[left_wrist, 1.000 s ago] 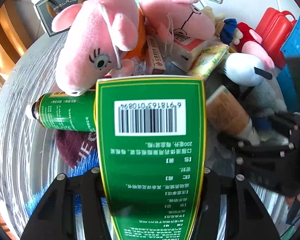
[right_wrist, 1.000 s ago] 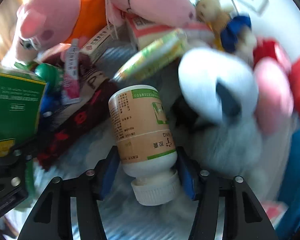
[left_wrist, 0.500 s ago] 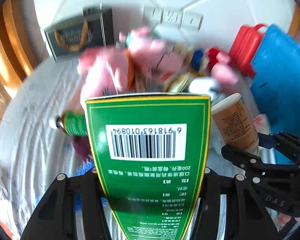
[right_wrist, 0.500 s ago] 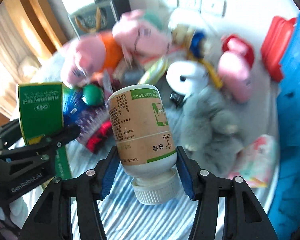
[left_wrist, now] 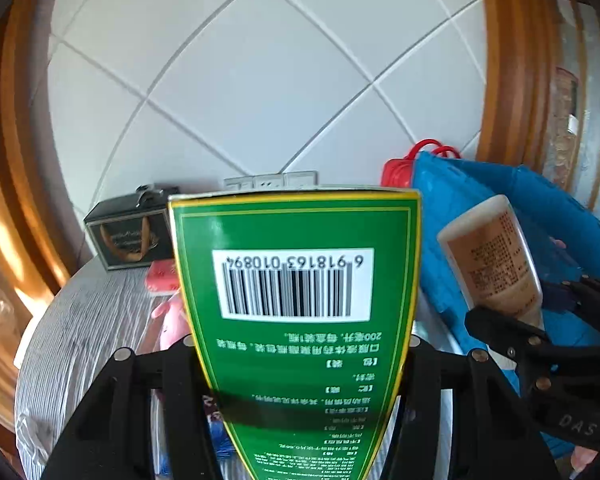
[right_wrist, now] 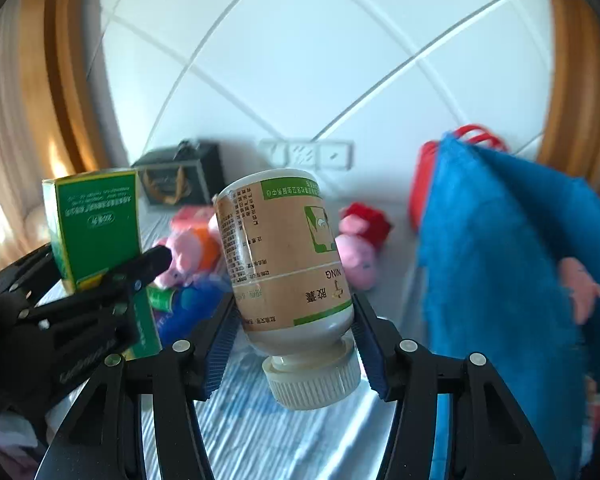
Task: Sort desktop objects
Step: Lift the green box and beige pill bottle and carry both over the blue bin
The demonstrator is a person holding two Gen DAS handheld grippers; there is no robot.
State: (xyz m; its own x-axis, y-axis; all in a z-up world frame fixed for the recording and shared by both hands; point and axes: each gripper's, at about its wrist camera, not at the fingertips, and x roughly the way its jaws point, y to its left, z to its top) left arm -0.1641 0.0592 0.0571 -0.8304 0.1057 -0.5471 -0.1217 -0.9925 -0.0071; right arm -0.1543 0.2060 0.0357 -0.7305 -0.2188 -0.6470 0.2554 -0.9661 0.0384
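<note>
Our left tool [left_wrist: 296, 364] is clamped on the green box [left_wrist: 296, 320], held up above the desk [left_wrist: 96, 320]. Our right tool [right_wrist: 296, 344] grips the tan pill bottle [right_wrist: 288, 256] near its white cap, cap toward us, also above the desk. The plush pigs [right_wrist: 188, 252] lie on the desk behind the bottle; the blue bag [right_wrist: 500, 260] hangs at the desk's right side.

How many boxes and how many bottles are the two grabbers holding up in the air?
Boxes: 1, the green box
Bottles: 1, the tan bottle with a white cap
Total: 2
</note>
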